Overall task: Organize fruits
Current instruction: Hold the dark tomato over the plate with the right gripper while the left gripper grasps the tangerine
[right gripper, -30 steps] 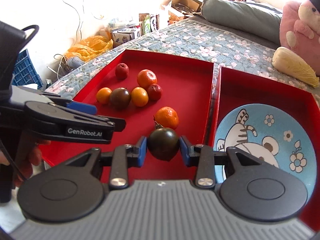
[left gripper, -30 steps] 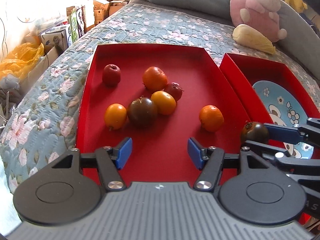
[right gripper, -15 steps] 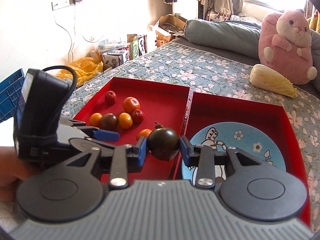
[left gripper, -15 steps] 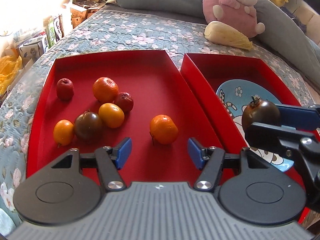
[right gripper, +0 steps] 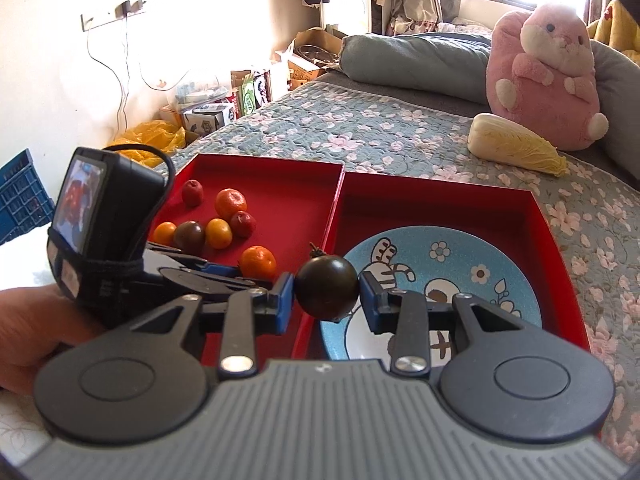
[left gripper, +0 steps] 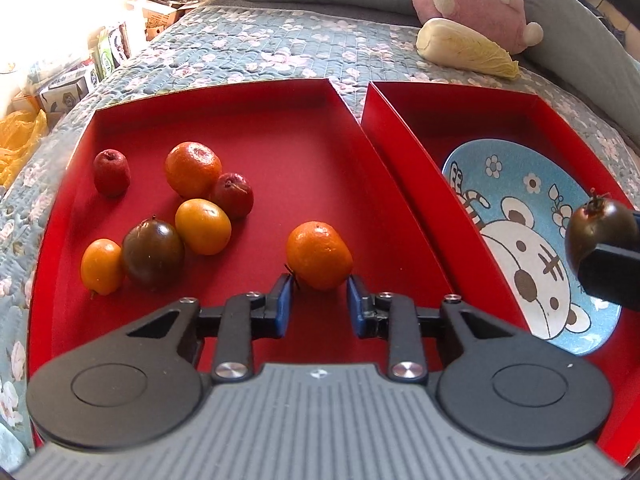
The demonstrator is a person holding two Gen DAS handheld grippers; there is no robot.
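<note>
My right gripper point(right gripper: 327, 294) is shut on a dark brown tomato point(right gripper: 326, 288) and holds it above the near left rim of the blue cartoon plate point(right gripper: 472, 258) in the right red tray point(right gripper: 440, 200). The tomato also shows in the left wrist view point(left gripper: 600, 232). My left gripper point(left gripper: 319, 304) is open, its blue pads on either side of an orange mandarin point(left gripper: 319, 255) in the left red tray point(left gripper: 304, 148). Several more fruits lie there: a dark tomato point(left gripper: 152, 252), orange ones point(left gripper: 193, 169) and small red ones point(left gripper: 112, 167).
The trays sit on a flowered quilt point(left gripper: 256, 48). A cabbage point(left gripper: 466, 48) and a pink plush rabbit point(right gripper: 544, 76) lie behind them. Boxes and a yellow bag point(right gripper: 148, 138) stand off the bed's left side.
My left gripper has moved forward and right so its pads now flank the mandarin. My right gripper has carried the dark tomato up and right, over the plate's edge.
</note>
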